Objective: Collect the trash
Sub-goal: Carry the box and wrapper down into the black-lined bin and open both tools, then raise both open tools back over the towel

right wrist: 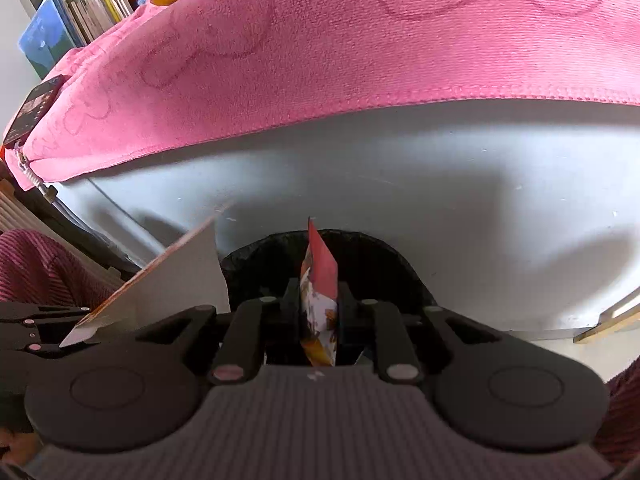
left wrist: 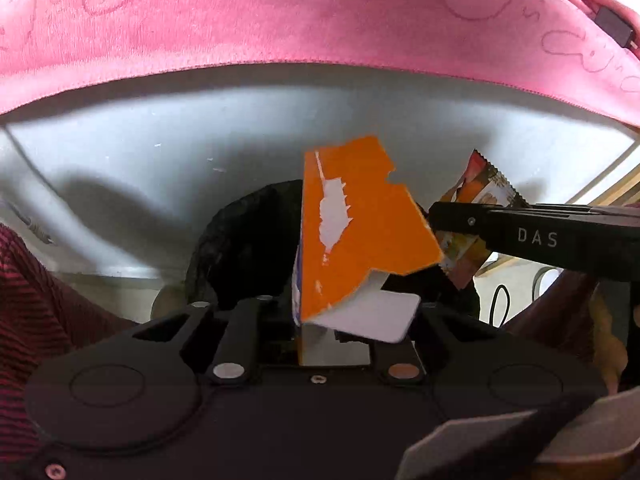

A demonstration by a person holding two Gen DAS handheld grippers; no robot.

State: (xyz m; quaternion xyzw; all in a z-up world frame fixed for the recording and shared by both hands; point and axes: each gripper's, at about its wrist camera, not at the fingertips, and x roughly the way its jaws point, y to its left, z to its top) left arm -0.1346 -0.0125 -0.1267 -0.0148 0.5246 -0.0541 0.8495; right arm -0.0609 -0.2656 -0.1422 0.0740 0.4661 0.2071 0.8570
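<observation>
Above the black-lined bin (right wrist: 360,256), "DAS"-marked right tool (left wrist: 440,220) pinching a snack wrapper (right wrist: 320,304), left tool (left wrist: 316,336) an orange carton (left wrist: 356,224).

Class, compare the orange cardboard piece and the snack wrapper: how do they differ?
The orange cardboard piece is stiff, flat and torn; the snack wrapper is thin, printed and crinkled. The cardboard is larger. The left claw holds the cardboard, the right claw the wrapper. Both hang over the black bin.

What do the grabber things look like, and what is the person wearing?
Both grabbers are black plastic. The left gripper and right gripper each have two round discs and silver rivets. One finger reads DAS in white letters. The sleeve is dark red with black stripes.
</observation>
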